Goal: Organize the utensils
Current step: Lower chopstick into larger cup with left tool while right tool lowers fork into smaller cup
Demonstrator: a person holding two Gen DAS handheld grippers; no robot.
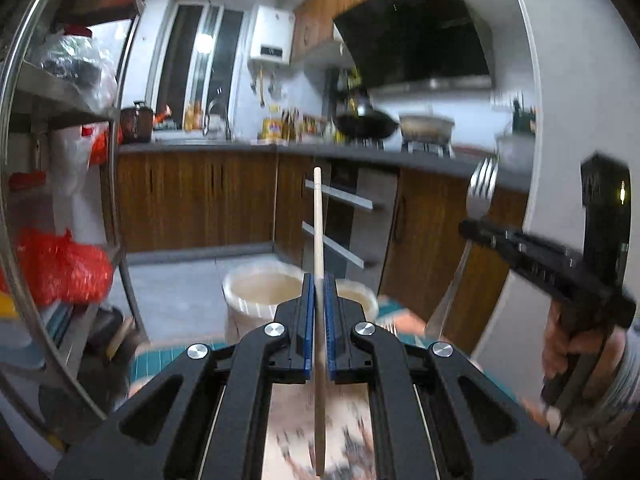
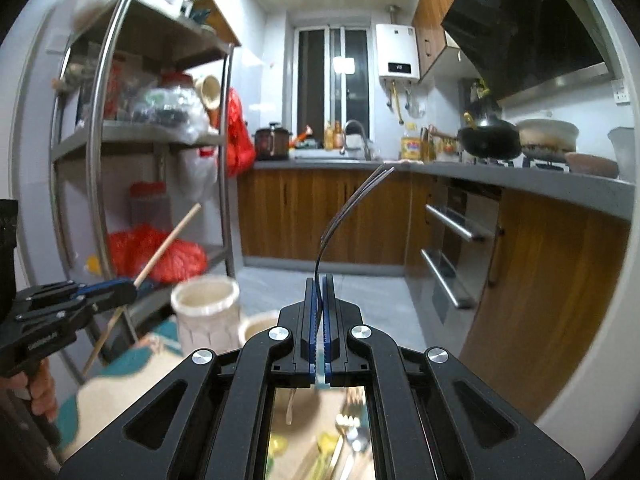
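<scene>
My left gripper [image 1: 319, 280] is shut on a wooden chopstick [image 1: 318, 220] that stands upright between the blue pads. It also shows at the left of the right wrist view [image 2: 134, 286], with the chopstick [image 2: 168, 242] slanting up. My right gripper [image 2: 319, 280] is shut on a metal fork [image 2: 348, 204], tines up and curving right. In the left wrist view the right gripper [image 1: 464, 228] holds the fork [image 1: 480, 188] at the right. Two cream utensil holders [image 2: 206, 312] [image 2: 256, 330] stand below and ahead; they also show behind the left gripper [image 1: 260, 292].
A metal shelf rack [image 2: 100, 128] with bags and jars stands at the left. Kitchen counter [image 2: 520, 186] with wok and pot runs along the right and back. Several utensils [image 2: 344, 432] lie on the table under my right gripper. A teal-patterned cloth [image 1: 160, 356] covers the table.
</scene>
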